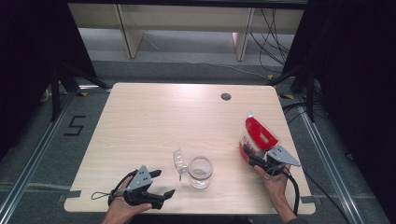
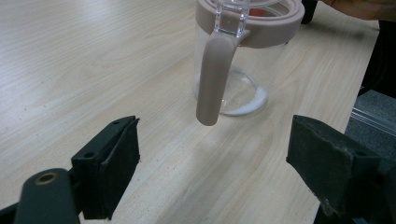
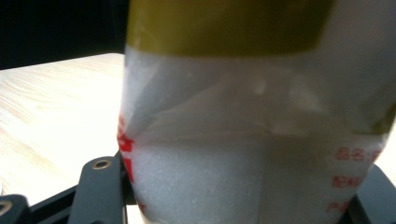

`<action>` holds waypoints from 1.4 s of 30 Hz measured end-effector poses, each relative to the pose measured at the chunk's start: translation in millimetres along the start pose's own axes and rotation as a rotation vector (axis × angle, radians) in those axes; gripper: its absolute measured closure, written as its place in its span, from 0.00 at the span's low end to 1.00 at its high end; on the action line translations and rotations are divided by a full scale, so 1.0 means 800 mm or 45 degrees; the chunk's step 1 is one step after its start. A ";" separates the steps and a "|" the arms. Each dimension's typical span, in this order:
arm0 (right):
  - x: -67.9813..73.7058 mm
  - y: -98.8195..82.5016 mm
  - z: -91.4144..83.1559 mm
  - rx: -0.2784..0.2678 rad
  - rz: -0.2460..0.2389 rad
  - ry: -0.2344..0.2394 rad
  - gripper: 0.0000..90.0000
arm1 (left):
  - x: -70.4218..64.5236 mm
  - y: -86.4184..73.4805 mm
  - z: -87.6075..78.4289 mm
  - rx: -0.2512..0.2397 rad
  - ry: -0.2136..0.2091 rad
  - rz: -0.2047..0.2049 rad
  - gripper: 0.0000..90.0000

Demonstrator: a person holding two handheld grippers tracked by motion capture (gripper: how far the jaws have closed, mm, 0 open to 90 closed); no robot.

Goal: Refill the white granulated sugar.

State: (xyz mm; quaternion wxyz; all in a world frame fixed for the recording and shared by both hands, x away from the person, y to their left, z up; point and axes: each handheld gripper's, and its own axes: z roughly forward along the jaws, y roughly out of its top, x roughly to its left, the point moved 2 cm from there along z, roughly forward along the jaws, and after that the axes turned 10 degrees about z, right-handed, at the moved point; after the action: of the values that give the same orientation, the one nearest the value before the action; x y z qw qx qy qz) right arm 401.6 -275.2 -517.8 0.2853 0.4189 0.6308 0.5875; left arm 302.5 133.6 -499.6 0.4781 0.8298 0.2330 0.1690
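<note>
- right gripper [image 1: 254, 156] at four o'clock on the table [image 1: 154, 116]; jaws either side of the red-and-white pouch [image 1: 256, 135], grasping it
- left gripper [image 1: 161, 183] at seven o'clock; jaws spread, nothing between them; glass jar [image 1: 201, 171] at its two o'clock

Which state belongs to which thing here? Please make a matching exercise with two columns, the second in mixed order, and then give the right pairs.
Things
1. left gripper
2. red and white pouch
3. glass jar
4. jar's lid

States
A. stands on the table, with a little white powder at its bottom
B. open, with nothing between its jaws
C. flipped open, tilted up beside the rim
D. upright at the right side of the table, between the right gripper's jaws

Pairs: 1-B, 2-D, 3-A, 4-C
</note>
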 end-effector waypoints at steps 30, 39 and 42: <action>0.014 0.014 -0.019 0.042 0.007 0.146 0.46 | 0.002 0.001 -0.003 -0.015 0.010 -0.010 0.18; 0.035 0.033 -0.036 0.016 -0.130 0.165 0.46 | 0.004 -0.001 -0.002 -0.021 0.011 -0.024 0.18; 0.044 0.035 -0.041 0.033 -0.156 0.186 0.46 | 0.004 -0.001 -0.002 -0.025 0.012 -0.035 0.18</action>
State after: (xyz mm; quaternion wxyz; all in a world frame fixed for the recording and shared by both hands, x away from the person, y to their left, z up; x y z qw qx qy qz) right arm 362.1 -262.3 -480.7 0.2685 0.3392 0.6818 0.5899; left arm 304.1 137.0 -499.4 0.4875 0.8209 0.2451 0.1686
